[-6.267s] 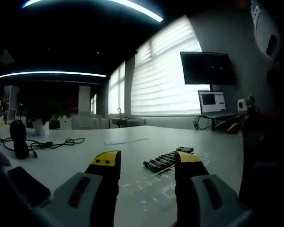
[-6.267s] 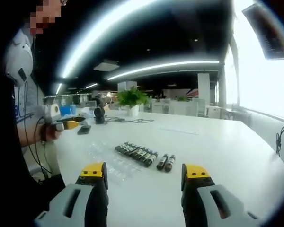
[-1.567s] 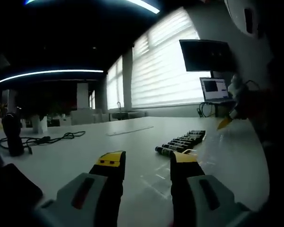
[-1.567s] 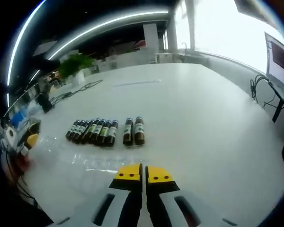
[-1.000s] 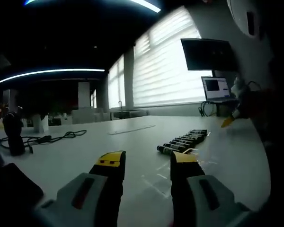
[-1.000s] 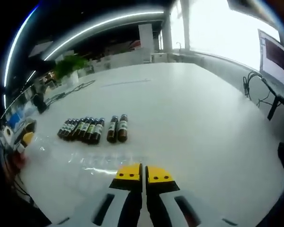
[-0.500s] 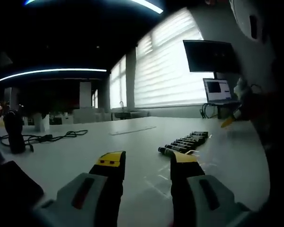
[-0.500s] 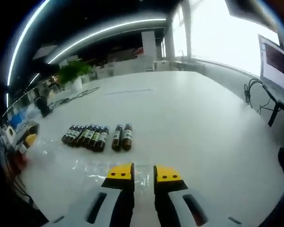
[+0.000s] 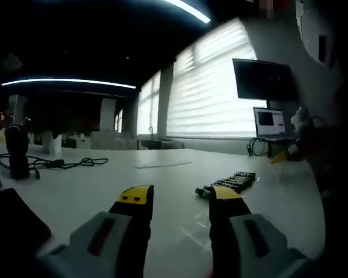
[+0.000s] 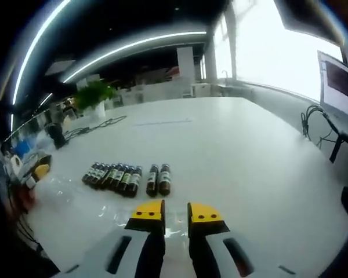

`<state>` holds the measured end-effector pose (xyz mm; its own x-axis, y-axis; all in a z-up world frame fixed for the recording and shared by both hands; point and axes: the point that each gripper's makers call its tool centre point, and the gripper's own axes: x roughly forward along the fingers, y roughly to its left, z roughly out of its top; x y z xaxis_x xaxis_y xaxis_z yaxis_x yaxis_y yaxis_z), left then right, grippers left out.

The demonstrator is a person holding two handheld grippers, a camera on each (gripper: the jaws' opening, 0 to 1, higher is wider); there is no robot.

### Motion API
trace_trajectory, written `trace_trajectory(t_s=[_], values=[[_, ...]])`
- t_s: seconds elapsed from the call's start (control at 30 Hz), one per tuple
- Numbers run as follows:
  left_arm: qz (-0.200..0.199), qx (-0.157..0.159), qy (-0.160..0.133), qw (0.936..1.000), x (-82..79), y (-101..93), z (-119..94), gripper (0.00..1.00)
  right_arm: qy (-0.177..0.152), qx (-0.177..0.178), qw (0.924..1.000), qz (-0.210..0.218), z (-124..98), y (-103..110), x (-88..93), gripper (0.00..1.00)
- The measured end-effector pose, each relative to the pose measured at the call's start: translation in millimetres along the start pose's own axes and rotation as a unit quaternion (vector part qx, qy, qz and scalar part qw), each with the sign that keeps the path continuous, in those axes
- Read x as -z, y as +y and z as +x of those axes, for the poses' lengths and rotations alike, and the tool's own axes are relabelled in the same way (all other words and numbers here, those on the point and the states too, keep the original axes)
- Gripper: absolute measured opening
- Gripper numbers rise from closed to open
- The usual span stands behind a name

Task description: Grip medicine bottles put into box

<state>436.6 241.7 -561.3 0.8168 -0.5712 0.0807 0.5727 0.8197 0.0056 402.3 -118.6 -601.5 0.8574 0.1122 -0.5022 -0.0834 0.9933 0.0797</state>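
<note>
In the left gripper view, the left gripper [image 9: 178,197] holds its yellow-tipped grey fingers [image 9: 132,200] well apart, grasping nothing, above a smooth white table [image 9: 93,185]. A black cable [image 9: 52,164] trails at nine o'clock. At two o'clock, a row of small dark medicine bottles [image 9: 227,183] lies flat before slatted window blinds [image 9: 211,92], a dark monitor [image 9: 262,80] and a lit laptop [image 9: 269,123].

In the right gripper view, the right gripper [image 10: 175,214] has its fingers [image 10: 147,215] released with a narrow gap, over a clear, glinting plastic box [image 10: 107,211] at nine o'clock. The medicine bottles [image 10: 127,176], dark with pale labels, lie just beyond at eleven o'clock. A leafy potted plant [image 10: 94,94] stands far off.
</note>
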Motion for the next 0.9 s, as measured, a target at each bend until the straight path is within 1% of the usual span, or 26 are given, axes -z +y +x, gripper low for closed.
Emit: trace_trajectory(t_s=[0.1,0.17,0.23,0.3,0.4,0.43,0.47,0.53,0.6,0.67,0.7,0.77,0.8,0.83,0.9], values=[[0.000,0.000,-0.017,0.9999,-12.0,5.6,10.4,0.31,0.002,0.000,1.0000,-0.006,0.6,1.2,-1.6,0.11],[0.008,0.000,-0.026,0.9996,-15.5,8.6,16.8,0.31,0.001,-0.001,1.0000,-0.006,0.3,1.1,-4.7,0.11],[0.014,-0.004,-0.026,0.9995,-12.1,12.6,22.4,0.31,-0.002,0.001,1.0000,-0.005,0.5,0.4,-6.9,0.11],[0.006,-0.011,-0.027,0.9996,-7.2,17.8,25.9,0.31,-0.003,0.001,1.0000,-0.005,1.5,-0.2,-9.5,0.11],[-0.001,-0.014,-0.024,0.9996,-1.6,20.2,29.3,0.31,-0.005,0.000,1.0000,-0.003,4.4,0.3,-14.7,0.11],[0.000,-0.014,-0.022,0.9997,-2.4,20.4,29.7,0.31,-0.005,-0.001,1.0000,-0.005,5.8,0.9,-16.4,0.11],[-0.001,-0.014,-0.028,0.9995,-4.9,21.2,29.9,0.31,-0.006,-0.002,1.0000,-0.007,7.4,1.4,-18.1,0.12],[-0.001,-0.014,-0.030,0.9994,-6.0,23.9,33.1,0.31,-0.004,-0.008,0.9999,-0.010,12.1,2.2,-21.6,0.12],[0.004,-0.014,-0.029,0.9995,-5.8,27.0,38.2,0.31,-0.003,-0.018,0.9998,-0.002,16.1,3.5,-25.6,0.13],[0.002,-0.017,-0.034,0.9993,-7.0,31.1,42.8,0.30,0.001,-0.021,0.9998,-0.005,19.8,4.3,-28.0,0.13],[0.002,-0.018,-0.035,0.9992,-7.2,31.6,44.3,0.30,0.004,-0.021,0.9996,-0.017,21.9,3.8,-29.4,0.14],[0.003,-0.019,-0.035,0.9992,-5.6,31.8,46.0,0.30,0.009,-0.021,0.9995,-0.023,26.9,3.7,-33.1,0.14],[0.004,-0.019,-0.034,0.9992,-4.8,31.6,46.2,0.30,0.011,-0.026,0.9993,-0.026,28.9,5.2,-34.1,0.14],[0.008,-0.018,-0.033,0.9993,-3.8,30.8,46.1,0.30,0.021,-0.040,0.9986,-0.030,33.2,9.3,-34.3,0.14],[0.008,-0.015,-0.031,0.9994,-2.5,30.3,45.5,0.30,0.034,-0.051,0.9973,-0.042,40.8,12.9,-33.6,0.14]])
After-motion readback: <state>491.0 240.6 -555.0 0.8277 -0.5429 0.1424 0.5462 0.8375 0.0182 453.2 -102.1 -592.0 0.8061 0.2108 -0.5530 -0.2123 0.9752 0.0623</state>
